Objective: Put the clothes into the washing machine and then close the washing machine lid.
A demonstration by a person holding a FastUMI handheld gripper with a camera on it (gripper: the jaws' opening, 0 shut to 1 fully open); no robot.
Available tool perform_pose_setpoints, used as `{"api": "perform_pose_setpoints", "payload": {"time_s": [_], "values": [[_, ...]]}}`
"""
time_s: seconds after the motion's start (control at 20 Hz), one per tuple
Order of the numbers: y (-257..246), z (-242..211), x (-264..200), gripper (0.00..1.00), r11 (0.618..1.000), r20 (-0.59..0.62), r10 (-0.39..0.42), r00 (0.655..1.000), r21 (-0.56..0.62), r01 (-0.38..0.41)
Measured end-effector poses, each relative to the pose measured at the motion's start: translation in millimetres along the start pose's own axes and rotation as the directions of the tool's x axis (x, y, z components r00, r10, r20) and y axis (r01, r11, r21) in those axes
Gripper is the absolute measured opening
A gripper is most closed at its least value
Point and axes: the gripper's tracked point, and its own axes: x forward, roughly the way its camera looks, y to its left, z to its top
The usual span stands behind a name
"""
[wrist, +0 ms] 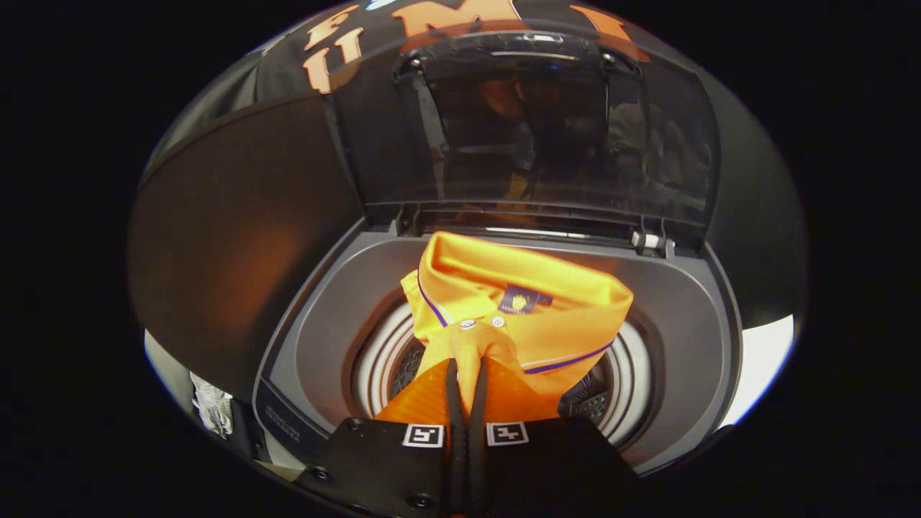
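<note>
The gripper (466, 374) pinches the bright orange shirt with a collar (518, 316) tight between both fingers, right above the grey washing machine's round drum (633, 403). The shirt must drop in. The dark see-through lid (532, 137) stands open.

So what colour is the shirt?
Orange, with thin purple stripes; the shirt shows best in the gripper view, pinched by the tool.
</note>
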Motion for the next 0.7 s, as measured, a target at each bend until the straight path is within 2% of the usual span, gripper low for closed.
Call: {"api": "perform_pose_setpoints", "payload": {"time_s": [0.2, 0.3, 0.4, 0.55, 0.7], "values": [[3.0, 25.5, -2.6, 0.08, 1.000, 0.069, 0.010, 0.998, 0.013, -0.011], [-3.1, 28.2, -0.2, 0.08, 1.000, 0.072, -0.025, 0.997, -0.005, 0.025], [-10.6, 16.6, -1.0, 0.44, 0.998, 0.022, -0.069, 0.997, -0.014, 0.069], [-8.4, 10.2, -9.8, 0.99, 0.998, 0.022, -0.066, 0.998, 0.003, 0.066], [-9.8, 24.2, -24.7, 0.99, 0.998, 0.059, -0.069, 0.996, 0.010, 0.068]]}}
